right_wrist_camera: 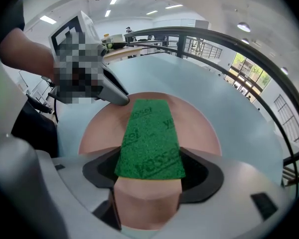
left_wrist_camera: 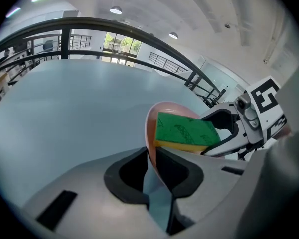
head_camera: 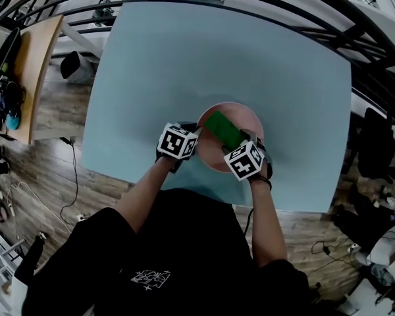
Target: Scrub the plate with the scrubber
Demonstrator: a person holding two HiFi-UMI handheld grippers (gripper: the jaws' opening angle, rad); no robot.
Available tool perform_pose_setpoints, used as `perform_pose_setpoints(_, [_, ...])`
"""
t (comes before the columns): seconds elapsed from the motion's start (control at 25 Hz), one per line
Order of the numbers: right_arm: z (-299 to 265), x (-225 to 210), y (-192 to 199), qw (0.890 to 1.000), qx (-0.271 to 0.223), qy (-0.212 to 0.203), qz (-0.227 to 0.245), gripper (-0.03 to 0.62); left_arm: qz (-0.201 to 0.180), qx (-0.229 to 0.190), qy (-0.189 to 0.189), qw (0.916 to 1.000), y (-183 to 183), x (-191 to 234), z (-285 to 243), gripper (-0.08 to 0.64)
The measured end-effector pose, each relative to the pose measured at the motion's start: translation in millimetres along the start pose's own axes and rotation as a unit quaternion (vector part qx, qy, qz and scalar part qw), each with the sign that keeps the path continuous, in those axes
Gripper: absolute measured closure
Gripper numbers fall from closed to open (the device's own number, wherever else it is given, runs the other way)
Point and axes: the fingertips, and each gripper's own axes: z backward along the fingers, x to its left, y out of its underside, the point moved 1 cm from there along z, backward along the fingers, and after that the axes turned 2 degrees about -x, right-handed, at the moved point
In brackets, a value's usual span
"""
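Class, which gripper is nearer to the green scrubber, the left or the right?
Right. The right gripper is shut on the scrubber, holding it over the plate. The left gripper clamps the plate's rim, not the scrubber.

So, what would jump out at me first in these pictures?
The green scrubber, bright against the pink plate near the front edge of the pale blue table. The right gripper holds it over the plate, and the left gripper pinches the plate's rim.
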Motion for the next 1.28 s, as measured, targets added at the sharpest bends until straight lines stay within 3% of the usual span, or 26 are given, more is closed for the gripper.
perform_pose_setpoints(0.24, [-4, -7, 1, 1.000, 0.008, 0.014, -0.026, 0.260, 0.012, -0.003, -0.022, 0.9997, 0, 12, 5, 0.522])
perform_pose_setpoints(0.76, [13, -22, 40, 0.997, 0.034, 0.035, -0.056, 0.259, 0.039, -0.003, -0.060, 0.9974, -2, 20, 5, 0.543])
perform_pose_setpoints(1.04, [37, -26, 59, 0.992, 0.073, 0.022, -0.106, 0.259, 0.053, -0.007, -0.059, 0.9968, 0, 19, 1, 0.543])
perform_pose_setpoints(1.16, [47, -22, 80, 0.986, 0.112, 0.010, -0.126, 0.259, 0.051, -0.006, -0.070, 0.9963, -2, 20, 5, 0.542])
perform_pose_setpoints(1.28, [56, -17, 85, 0.986, 0.140, -0.007, -0.096, 0.259, 0.054, -0.006, -0.072, 0.9959, -4, 22, 4, 0.543])
